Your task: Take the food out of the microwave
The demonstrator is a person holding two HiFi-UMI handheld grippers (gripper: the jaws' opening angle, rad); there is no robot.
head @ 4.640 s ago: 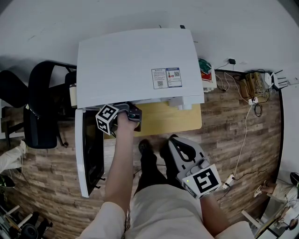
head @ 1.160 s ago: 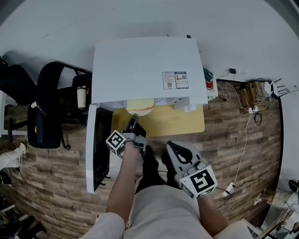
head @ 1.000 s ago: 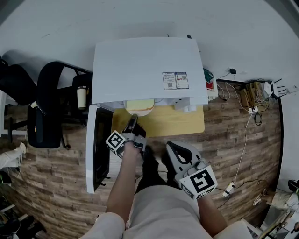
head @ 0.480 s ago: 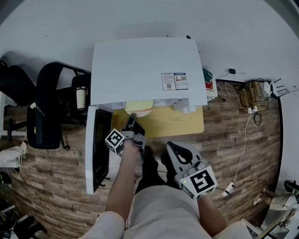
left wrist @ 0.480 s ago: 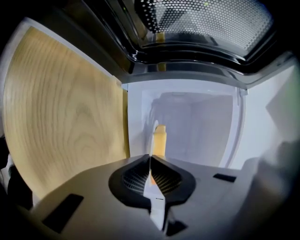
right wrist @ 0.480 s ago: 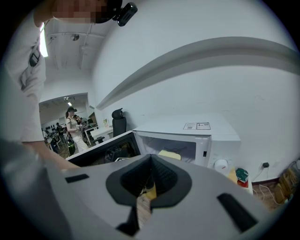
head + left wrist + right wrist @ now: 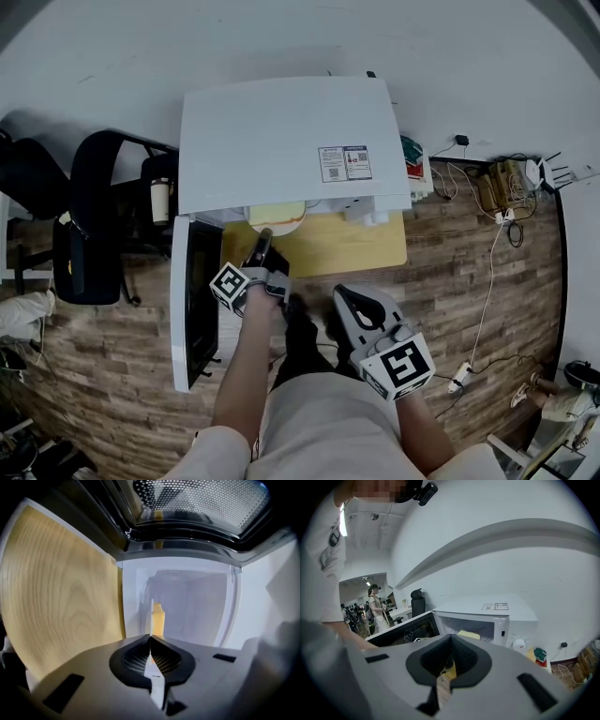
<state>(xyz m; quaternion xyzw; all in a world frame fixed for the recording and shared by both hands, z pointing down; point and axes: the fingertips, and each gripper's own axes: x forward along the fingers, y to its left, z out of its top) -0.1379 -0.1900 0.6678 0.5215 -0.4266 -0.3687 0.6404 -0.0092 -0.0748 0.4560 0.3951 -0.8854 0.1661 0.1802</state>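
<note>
Food on plate at microwave mouth; left tongs clamped on plate rim; right tongs closed, empty

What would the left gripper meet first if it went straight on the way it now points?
The left gripper is shut on the rim of the plate, so it would first push that plate and the yellow food deeper. Beyond, probably the back wall of the microwave; depth is unclear.

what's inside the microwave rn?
A white plate of yellow food at the mouth of the microwave, its rim pinched in the shut left gripper. Behind it only bare white walls show. In the head view the top covers the interior.
</note>
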